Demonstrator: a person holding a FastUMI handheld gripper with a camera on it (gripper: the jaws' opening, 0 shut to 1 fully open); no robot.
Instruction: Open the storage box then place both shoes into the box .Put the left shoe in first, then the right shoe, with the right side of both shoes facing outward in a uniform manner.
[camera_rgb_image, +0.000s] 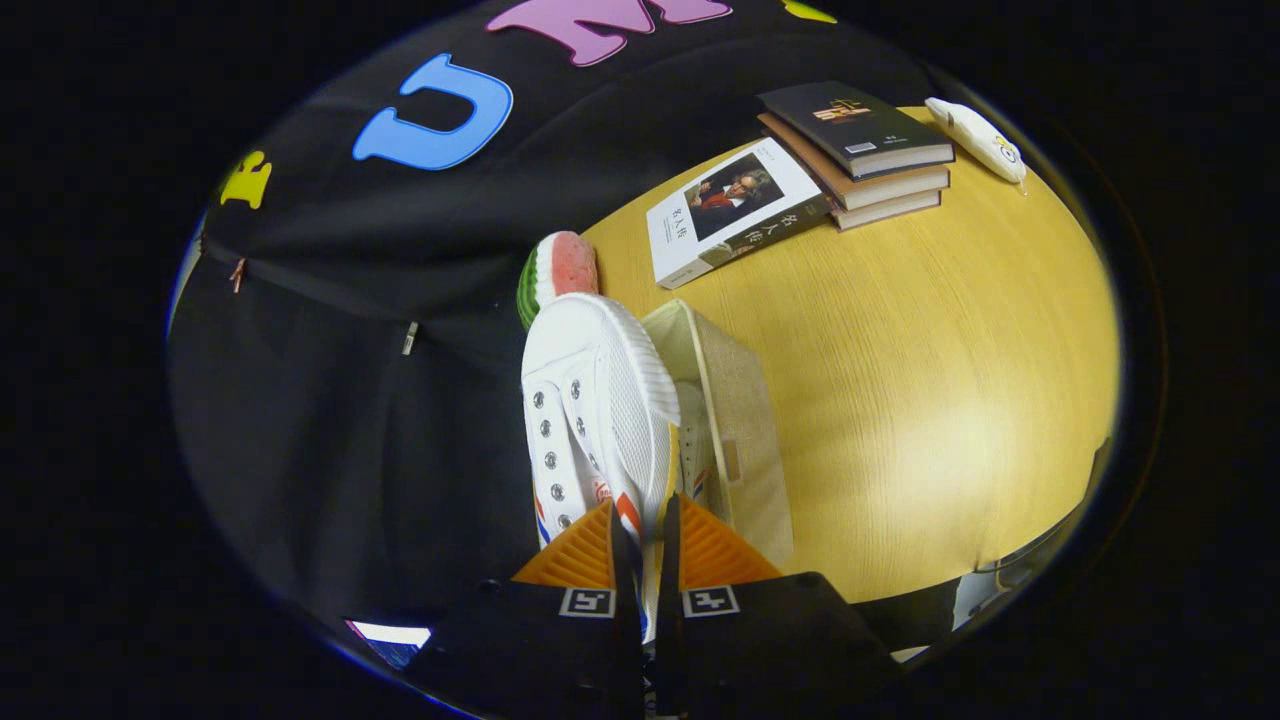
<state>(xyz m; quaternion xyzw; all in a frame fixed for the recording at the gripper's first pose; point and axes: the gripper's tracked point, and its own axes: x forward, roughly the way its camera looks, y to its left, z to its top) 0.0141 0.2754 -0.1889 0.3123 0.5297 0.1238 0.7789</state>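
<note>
The gripper (640, 535) is clamped on a white shoe (598, 420), both fingers pressing the heel end so that the shoe hangs out ahead of them with its sole turned toward the storage box (745, 440) and its eyelets facing away from it. The hold looks chosen for control: pinching the narrow heel keeps the long body of the shoe free to be steered down into the opening. The storage box, taken here as the landmark, stands open on the wooden table (930, 400), just beside the held shoe on its sole side; its pale fabric wall faces the tabletop. Inside the box another shoe (690, 450) seems to lie already, only a strip of it with a coloured stripe showing past the held one, which suggests this is the second shoe of the pair, though which foot it is cannot be told. Beyond the box, past the toe of the held shoe, sits a watermelon-slice toy (555, 270). Farther beyond the box lies a white book (735, 210), with a stack of books (855, 150) just past it and a small white object (975, 135) beyond the stack, all well apart from the box and so leaving the approach free.
</note>
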